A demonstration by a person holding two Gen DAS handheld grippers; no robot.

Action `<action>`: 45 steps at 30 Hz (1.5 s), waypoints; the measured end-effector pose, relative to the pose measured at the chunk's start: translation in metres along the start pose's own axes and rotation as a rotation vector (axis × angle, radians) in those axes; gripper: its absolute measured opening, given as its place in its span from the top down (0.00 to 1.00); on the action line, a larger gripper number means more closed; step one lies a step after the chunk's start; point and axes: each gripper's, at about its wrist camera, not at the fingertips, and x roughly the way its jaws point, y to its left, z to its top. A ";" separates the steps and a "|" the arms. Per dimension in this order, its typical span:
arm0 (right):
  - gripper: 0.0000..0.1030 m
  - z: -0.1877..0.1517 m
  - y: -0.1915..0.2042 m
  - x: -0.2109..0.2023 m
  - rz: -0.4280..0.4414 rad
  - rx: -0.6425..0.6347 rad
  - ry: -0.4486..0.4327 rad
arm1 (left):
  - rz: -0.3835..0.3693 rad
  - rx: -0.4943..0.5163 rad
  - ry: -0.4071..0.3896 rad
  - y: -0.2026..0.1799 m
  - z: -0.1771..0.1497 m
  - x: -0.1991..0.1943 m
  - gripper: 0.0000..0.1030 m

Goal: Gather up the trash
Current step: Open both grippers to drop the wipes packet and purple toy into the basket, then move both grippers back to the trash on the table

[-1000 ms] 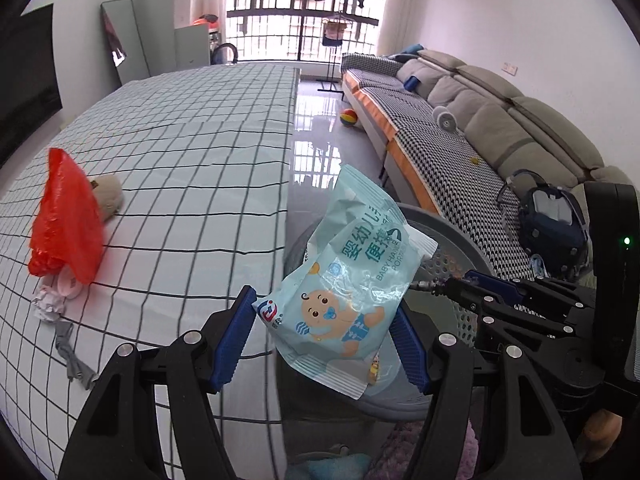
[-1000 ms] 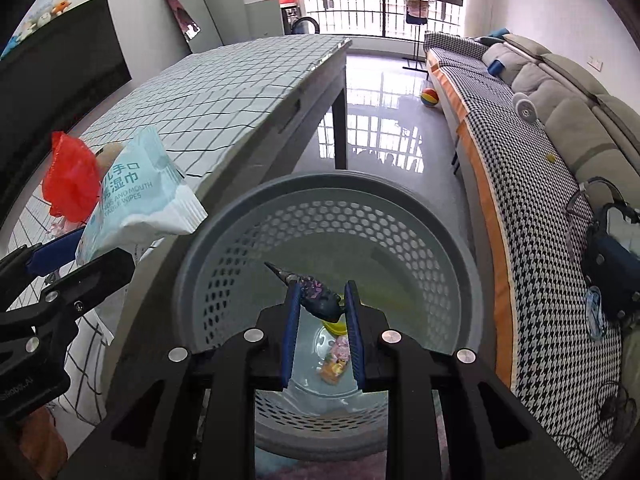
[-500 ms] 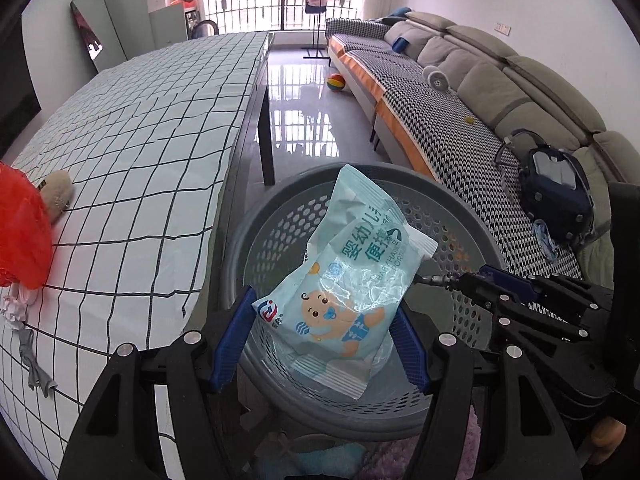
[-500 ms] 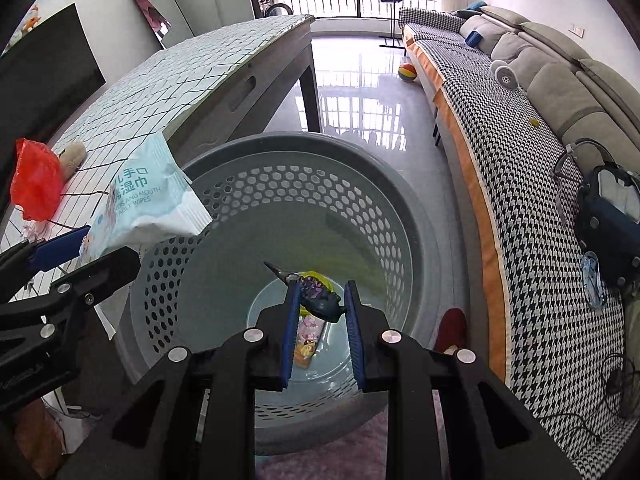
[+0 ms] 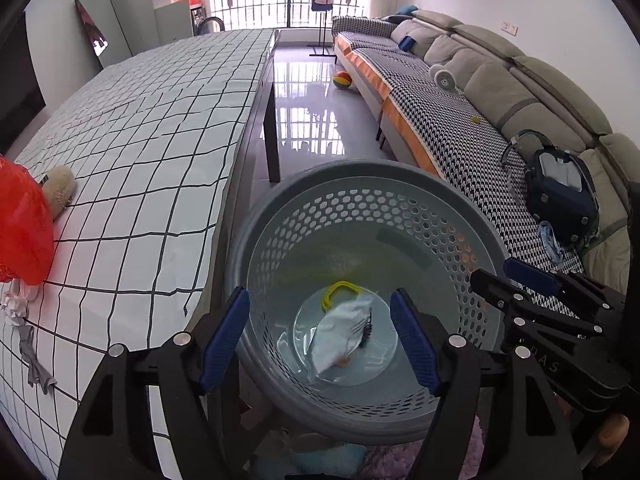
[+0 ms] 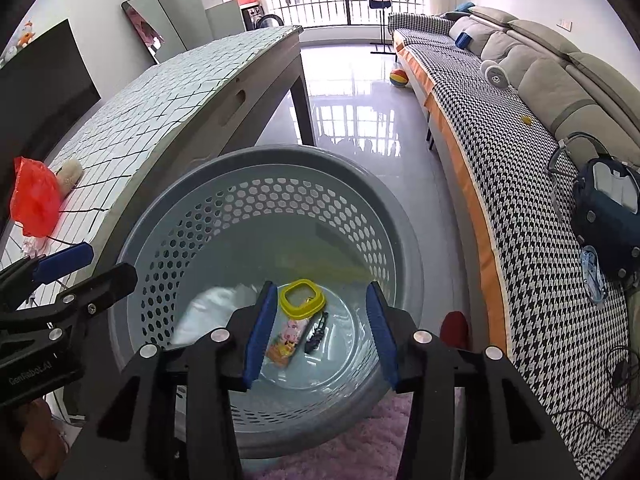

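Observation:
My left gripper (image 5: 320, 322) hangs over the grey perforated basket (image 5: 360, 168), jaws opening, nothing between them. The pale wet-wipes pack (image 5: 344, 334) lies on the basket floor below it, beside a yellow ring (image 5: 338, 294). My right gripper (image 6: 322, 314) is over the same basket (image 6: 280, 160), jaws also opening and empty. Under it lie a small dark object (image 6: 314, 334), a colourful wrapper (image 6: 288, 338) and the yellow ring (image 6: 302, 298). The pack (image 6: 216, 312) looks blurred there. On the checked table (image 5: 160, 140) remain a red plastic bag (image 5: 20, 224), crumpled white paper (image 5: 16, 304) and a grey scrap (image 5: 36, 360).
A beige fuzzy lump (image 5: 60, 188) sits by the red bag. The basket stands on a pink rug (image 6: 360, 440) against the table's edge. A long sofa (image 6: 520, 160) with a dark blue bag (image 6: 604, 212) runs along the right. A ball (image 6: 399, 78) lies on the glossy floor.
Both grippers came over the basket and opened. The wipes pack left the left jaws and the dark object left the right jaws; both now lie in the basket.

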 end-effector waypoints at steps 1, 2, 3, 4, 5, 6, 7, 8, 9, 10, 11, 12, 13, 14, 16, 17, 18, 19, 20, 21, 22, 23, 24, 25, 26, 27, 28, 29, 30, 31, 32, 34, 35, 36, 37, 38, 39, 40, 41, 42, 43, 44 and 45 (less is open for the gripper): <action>0.57 0.000 0.000 0.000 0.001 0.002 0.000 | 0.002 -0.003 -0.002 0.001 0.000 -0.001 0.29; 0.57 -0.001 0.001 0.000 0.001 0.003 -0.001 | 0.002 -0.006 -0.004 0.002 0.000 -0.001 0.29; 0.56 -0.001 0.002 -0.001 0.002 0.003 -0.002 | 0.002 -0.009 -0.005 0.002 0.000 -0.002 0.28; 0.54 -0.002 0.002 -0.002 0.002 0.002 -0.004 | 0.002 -0.011 -0.006 0.003 -0.001 -0.003 0.28; 0.53 -0.002 0.002 -0.002 0.002 0.002 -0.008 | 0.003 -0.012 -0.008 0.003 -0.001 -0.004 0.28; 0.51 -0.003 0.003 -0.003 0.002 0.001 -0.010 | 0.004 -0.014 -0.010 0.003 -0.001 -0.005 0.27; 0.48 -0.003 0.004 -0.003 0.003 0.001 -0.012 | 0.004 -0.016 -0.013 0.003 -0.001 -0.006 0.27; 0.47 -0.004 0.004 -0.004 0.005 0.002 -0.015 | 0.005 -0.018 -0.016 0.004 -0.002 -0.007 0.27; 0.44 -0.004 0.005 -0.005 0.007 0.002 -0.019 | 0.005 -0.021 -0.018 0.004 -0.002 -0.008 0.27; 0.43 -0.004 0.006 -0.006 0.009 0.002 -0.022 | 0.006 -0.022 -0.021 0.005 -0.002 -0.009 0.27; 0.42 -0.005 0.007 -0.007 0.009 0.001 -0.024 | 0.007 -0.024 -0.023 0.005 -0.002 -0.010 0.27; 0.42 -0.005 0.008 -0.007 0.006 -0.001 -0.026 | 0.009 -0.027 -0.025 0.006 -0.003 -0.011 0.27; 0.41 -0.006 0.009 -0.008 0.003 -0.003 -0.027 | 0.010 -0.029 -0.027 0.007 -0.003 -0.012 0.26; 0.41 -0.006 0.009 -0.008 0.001 -0.004 -0.029 | 0.013 -0.032 -0.030 0.008 -0.004 -0.013 0.25; 0.37 -0.007 0.011 -0.009 0.000 -0.005 -0.033 | 0.021 -0.037 -0.040 0.010 -0.005 -0.016 0.25; 0.35 -0.008 0.011 -0.010 0.000 -0.005 -0.035 | 0.028 -0.039 -0.045 0.011 -0.005 -0.017 0.24; 0.33 -0.008 0.012 -0.010 0.002 -0.005 -0.037 | 0.033 -0.043 -0.049 0.013 -0.006 -0.019 0.23; 0.31 -0.009 0.013 -0.011 0.003 -0.004 -0.040 | 0.037 -0.048 -0.052 0.014 -0.006 -0.020 0.22; 0.31 -0.010 0.014 -0.012 0.004 -0.003 -0.043 | 0.039 -0.054 -0.055 0.016 -0.007 -0.021 0.22; 0.29 -0.011 0.015 -0.012 0.004 -0.004 -0.047 | 0.043 -0.060 -0.057 0.018 -0.007 -0.022 0.21; 0.27 -0.011 0.016 -0.013 0.003 -0.005 -0.051 | 0.047 -0.064 -0.061 0.020 -0.008 -0.023 0.21; 0.26 -0.012 0.018 -0.014 0.000 -0.006 -0.056 | 0.053 -0.068 -0.065 0.022 -0.009 -0.024 0.21; 0.23 -0.012 0.020 -0.015 -0.005 -0.007 -0.061 | 0.060 -0.072 -0.069 0.024 -0.009 -0.026 0.20; 0.22 -0.013 0.022 -0.015 -0.008 -0.009 -0.067 | 0.065 -0.076 -0.073 0.026 -0.010 -0.027 0.18; 0.22 -0.014 0.024 -0.016 -0.008 -0.012 -0.069 | 0.071 -0.083 -0.077 0.029 -0.011 -0.028 0.18; 0.20 -0.014 0.026 -0.016 -0.008 -0.015 -0.068 | 0.079 -0.088 -0.083 0.032 -0.012 -0.030 0.18; 0.19 -0.014 0.029 -0.015 -0.007 -0.017 -0.065 | 0.086 -0.094 -0.088 0.035 -0.013 -0.032 0.18; 0.19 -0.014 0.031 -0.015 -0.008 -0.018 -0.063 | 0.092 -0.100 -0.092 0.037 -0.014 -0.033 0.18; 0.19 -0.014 0.033 -0.015 -0.008 -0.018 -0.061 | 0.096 -0.106 -0.097 0.040 -0.014 -0.035 0.18; 0.19 -0.014 0.035 -0.015 -0.006 -0.018 -0.058 | 0.102 -0.112 -0.101 0.043 -0.015 -0.037 0.18; 0.19 -0.013 0.038 -0.014 -0.001 -0.018 -0.056 | 0.108 -0.119 -0.105 0.046 -0.016 -0.039 0.18; 0.19 -0.013 0.043 -0.015 0.009 -0.017 -0.065 | 0.121 -0.133 -0.114 0.053 -0.018 -0.043 0.18; 0.19 -0.013 0.045 -0.016 0.017 -0.019 -0.068 | 0.127 -0.140 -0.117 0.057 -0.019 -0.044 0.18; 0.19 -0.013 0.048 -0.016 0.027 -0.022 -0.073 | 0.136 -0.146 -0.122 0.060 -0.021 -0.046 0.18; 0.19 -0.013 0.052 -0.017 0.034 -0.026 -0.077 | 0.144 -0.151 -0.127 0.064 -0.022 -0.049 0.18; 0.19 -0.012 0.055 -0.017 0.039 -0.029 -0.082 | 0.152 -0.157 -0.131 0.068 -0.023 -0.051 0.18; 0.19 -0.011 0.058 -0.017 0.044 -0.035 -0.086 | 0.159 -0.164 -0.136 0.072 -0.025 -0.053 0.18; 0.19 -0.010 0.062 -0.018 0.047 -0.043 -0.090 | 0.168 -0.171 -0.141 0.076 -0.026 -0.055 0.18; 0.19 -0.008 0.066 -0.018 0.050 -0.051 -0.094 | 0.175 -0.179 -0.145 0.080 -0.028 -0.058 0.18; 0.19 -0.007 0.069 -0.019 0.057 -0.058 -0.098 | 0.183 -0.189 -0.148 0.085 -0.029 -0.060 0.18; 0.19 -0.005 0.073 -0.020 0.068 -0.066 -0.101 | 0.189 -0.199 -0.152 0.090 -0.031 -0.063 0.18; 0.19 -0.004 0.077 -0.020 0.081 -0.071 -0.105 | 0.196 -0.208 -0.156 0.095 -0.032 -0.065 0.18; 0.19 -0.002 0.080 -0.022 0.094 -0.077 -0.110 | 0.206 -0.216 -0.161 0.100 -0.034 -0.068 0.18</action>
